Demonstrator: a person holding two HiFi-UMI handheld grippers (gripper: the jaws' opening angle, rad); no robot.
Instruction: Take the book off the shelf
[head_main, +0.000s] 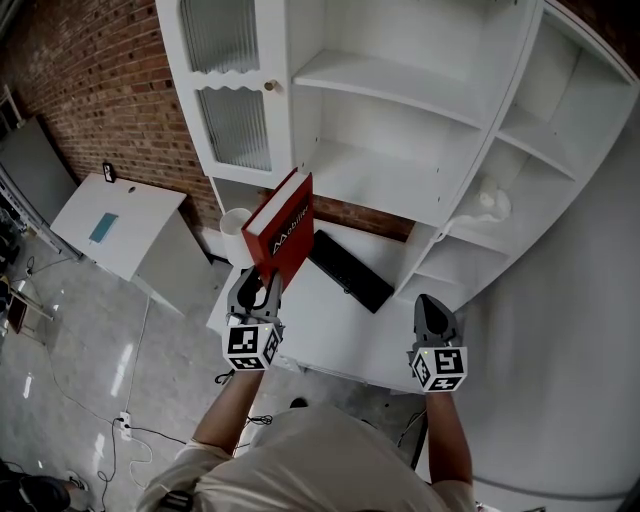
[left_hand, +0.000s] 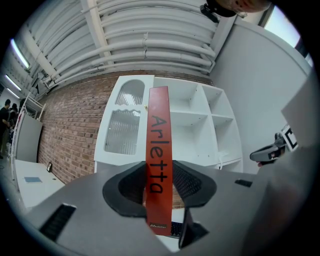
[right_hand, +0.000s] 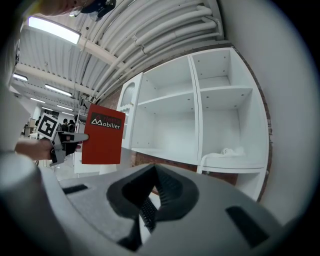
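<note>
The red book (head_main: 282, 232) is off the white shelf unit (head_main: 400, 110) and stands upright in the air in front of it. My left gripper (head_main: 262, 282) is shut on its lower end. In the left gripper view the red spine (left_hand: 159, 160) runs up between the jaws of the left gripper (left_hand: 160, 192). My right gripper (head_main: 430, 308) hovers to the right, shut and empty. In the right gripper view the right gripper (right_hand: 150, 200) is shut, with the book (right_hand: 102, 135) off to its left. The shelf compartments I can see hold no books.
A black keyboard (head_main: 350, 270) lies on the white desk surface (head_main: 330, 345) under the shelves. A white cylinder (head_main: 235, 222) stands beside the book. A small white object (head_main: 490, 205) sits on a right-hand shelf. A white table (head_main: 115, 225) stands at left by the brick wall.
</note>
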